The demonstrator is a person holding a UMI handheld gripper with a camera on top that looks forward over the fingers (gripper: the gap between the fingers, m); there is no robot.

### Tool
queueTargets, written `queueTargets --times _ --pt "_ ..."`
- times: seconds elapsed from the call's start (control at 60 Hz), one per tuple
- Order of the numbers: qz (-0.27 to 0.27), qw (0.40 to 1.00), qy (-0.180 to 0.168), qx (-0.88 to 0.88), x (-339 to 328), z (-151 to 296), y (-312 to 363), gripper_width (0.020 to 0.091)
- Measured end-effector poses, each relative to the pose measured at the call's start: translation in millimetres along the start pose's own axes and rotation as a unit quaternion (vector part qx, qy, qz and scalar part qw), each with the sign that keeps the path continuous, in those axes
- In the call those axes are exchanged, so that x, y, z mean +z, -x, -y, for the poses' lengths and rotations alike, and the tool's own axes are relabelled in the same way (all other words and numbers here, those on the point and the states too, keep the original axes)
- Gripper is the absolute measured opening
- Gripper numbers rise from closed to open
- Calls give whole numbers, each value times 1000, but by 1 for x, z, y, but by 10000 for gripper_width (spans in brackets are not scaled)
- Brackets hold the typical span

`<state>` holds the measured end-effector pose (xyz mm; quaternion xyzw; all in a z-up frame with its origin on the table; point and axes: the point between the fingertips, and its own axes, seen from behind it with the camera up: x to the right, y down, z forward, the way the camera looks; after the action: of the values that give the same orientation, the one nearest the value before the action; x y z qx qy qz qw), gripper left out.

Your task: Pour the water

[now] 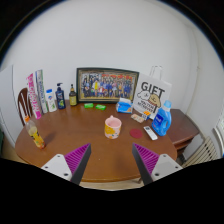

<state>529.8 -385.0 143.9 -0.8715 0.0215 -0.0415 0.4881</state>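
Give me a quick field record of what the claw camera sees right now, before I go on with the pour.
surface: round wooden table
claw: open, holding nothing, short of the table's near edge
nearest vessel: pink cup, upright, beyond the fingers, near the table's middle
blue bottle: right of the cup
other bottles: dark bottle and yellowish bottle at the far left
backdrop: framed picture and white gift bag against the wall
water in cup: cannot tell
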Motion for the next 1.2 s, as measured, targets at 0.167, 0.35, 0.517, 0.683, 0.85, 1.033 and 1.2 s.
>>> queueTargets --times 0.167,0.35,0.517,0.683,0.85,1.033,1.2 --pt "1 1000 15 -8 -1 -18 31 848" --pt "38 999 27 -19 -5 -45 124 855" --pt "99 995 8 -19 -3 -59 241 859" --pt "149 989 -22 -14 16 -54 347 860" --pt "153 987 -57 -3 64 -37 405 860" --pt "131 988 -80 15 126 -29 429 782" --pt "129 988 -84 19 156 -35 441 467"
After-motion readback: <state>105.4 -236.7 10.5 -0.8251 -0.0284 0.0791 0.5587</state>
